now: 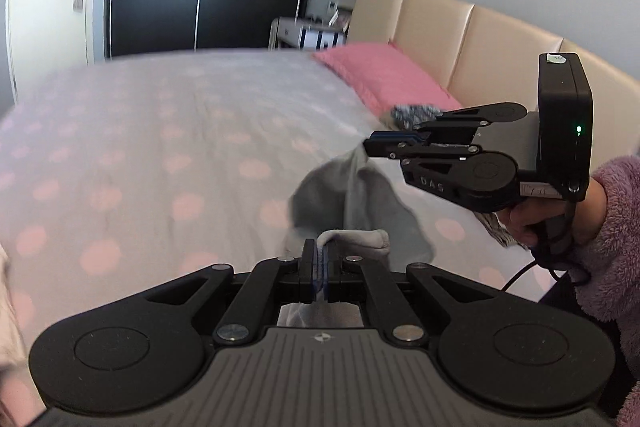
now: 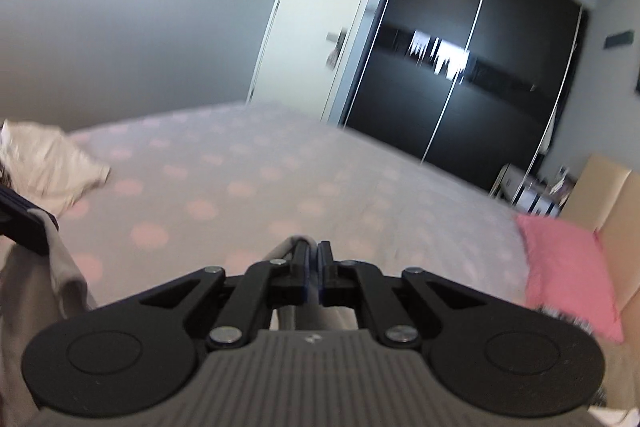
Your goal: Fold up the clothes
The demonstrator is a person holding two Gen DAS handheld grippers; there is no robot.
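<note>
A grey garment (image 1: pixel 352 195) is held aloft above the spotted bedspread (image 1: pixel 140 147), pinched by the closed left gripper (image 1: pixel 319 267) and the closed right gripper (image 1: pixel 394 141). Judged mid-handling; it must next be lowered flat. A pink pillow (image 1: pixel 384 75) and white clothing (image 2: pixel 48 163) lie well apart from it.

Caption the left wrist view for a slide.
Both tongs, left and right, shut on a grey garment lifted above the polka-dot bed.
</note>
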